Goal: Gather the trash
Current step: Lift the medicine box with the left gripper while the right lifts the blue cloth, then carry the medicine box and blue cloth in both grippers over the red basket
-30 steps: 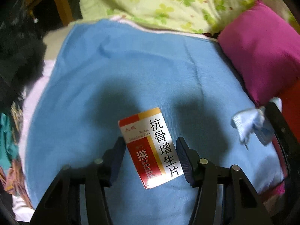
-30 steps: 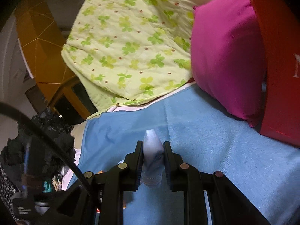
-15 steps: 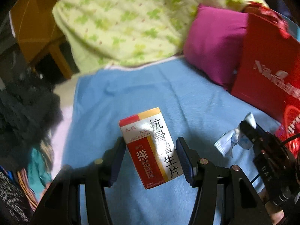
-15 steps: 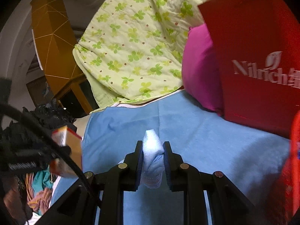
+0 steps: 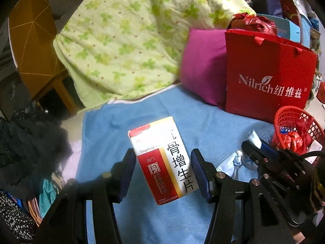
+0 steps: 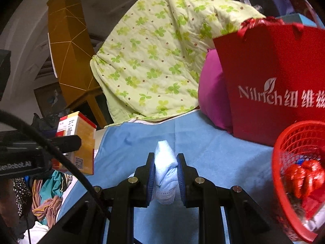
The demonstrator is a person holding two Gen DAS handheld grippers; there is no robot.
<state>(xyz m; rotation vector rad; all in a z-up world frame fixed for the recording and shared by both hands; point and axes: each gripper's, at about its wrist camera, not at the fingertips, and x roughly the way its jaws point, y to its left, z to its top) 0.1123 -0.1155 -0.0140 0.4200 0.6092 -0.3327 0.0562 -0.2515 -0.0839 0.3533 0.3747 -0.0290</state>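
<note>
My left gripper (image 5: 162,160) is shut on a red, white and yellow medicine box (image 5: 162,158), held tilted in the air above the blue blanket (image 5: 121,126). The same medicine box (image 6: 81,142) appears at the left of the right wrist view. My right gripper (image 6: 165,162) is shut on a crumpled pale blue face mask (image 6: 165,170); that face mask (image 5: 233,160) shows in the left wrist view too, at the tip of the right gripper (image 5: 249,146). A red mesh basket (image 6: 284,142) with red wrappers inside stands at the right; the same basket (image 5: 292,113) is beyond the right gripper.
A red paper bag (image 6: 274,71) and a magenta pillow (image 6: 211,93) stand behind the basket. A green clover quilt (image 6: 158,61) is heaped at the back. Dark and coloured clothes (image 5: 30,142) lie at the left, past the blanket's edge.
Both grippers have swung right and risen with their loads still held. The red bag and the red basket have come into view at the right; the blanket now lies farther below.
</note>
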